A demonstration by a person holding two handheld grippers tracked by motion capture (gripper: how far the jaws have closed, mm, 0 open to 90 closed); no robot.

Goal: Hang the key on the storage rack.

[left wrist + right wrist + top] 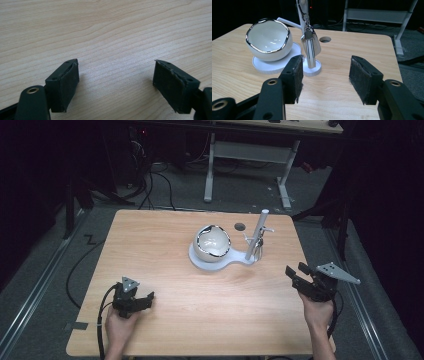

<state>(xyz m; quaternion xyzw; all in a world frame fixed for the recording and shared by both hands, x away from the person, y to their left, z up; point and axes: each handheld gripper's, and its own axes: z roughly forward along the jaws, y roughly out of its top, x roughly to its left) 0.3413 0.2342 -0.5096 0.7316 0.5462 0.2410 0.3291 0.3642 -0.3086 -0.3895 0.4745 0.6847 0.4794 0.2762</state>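
Flanking the bowl, both grippers sit near table edges, fingers apart.

Your white bowl with a dark shiny rim sits tilted on the round end of a white stand, mid-table. Keys, probably with a fob, hang on its upright post.

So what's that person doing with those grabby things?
A person holds a hand-held gripper in each hand over a wooden table. Both are open and hold nothing. The left hand-held gripper sits low near the table's front left. The right hand-held gripper points toward a white bowl on a white stand whose post has keys hanging from it.
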